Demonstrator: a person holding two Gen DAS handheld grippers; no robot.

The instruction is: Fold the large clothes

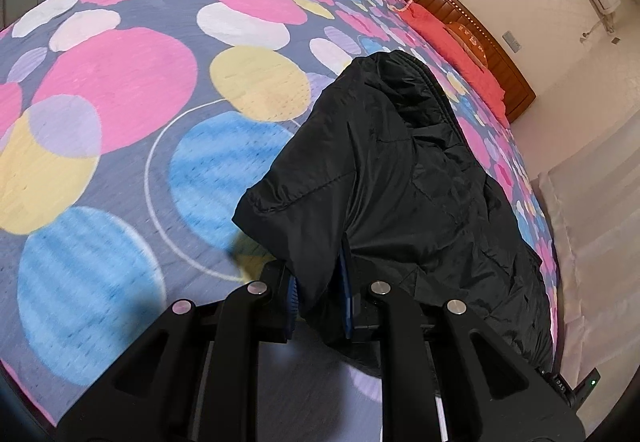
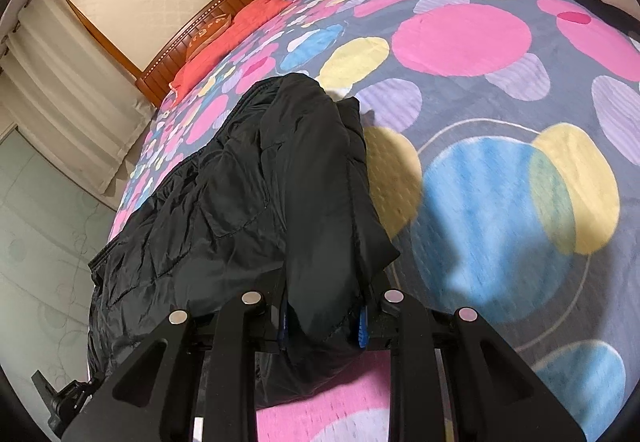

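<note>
A bed [image 1: 120,90] fills most of both views, its gray cover printed with pink, blue, yellow and white circles. A wooden headboard [image 1: 460,14] stands at the far end, with a curtain [image 2: 72,90] hanging along the wall beside the bed.

A black jacket [image 1: 400,170] lies along one side edge of the bed, stretching from the near end toward the headboard; its near part is bunched and lifted off the cover. A red pillow [image 1: 452,42] rests against the headboard, with a smaller orange cushion [image 1: 470,38] on it.

The left gripper [image 1: 320,298] has its jaws pinching a thick fold of the jacket at the near end, the blue pads [image 1: 291,302] pressed into the cloth. The right gripper [image 2: 324,318] likewise has its jaws pinching a bundled fold of the jacket, blue pads [image 2: 362,324] showing at either side of the cloth.
</note>
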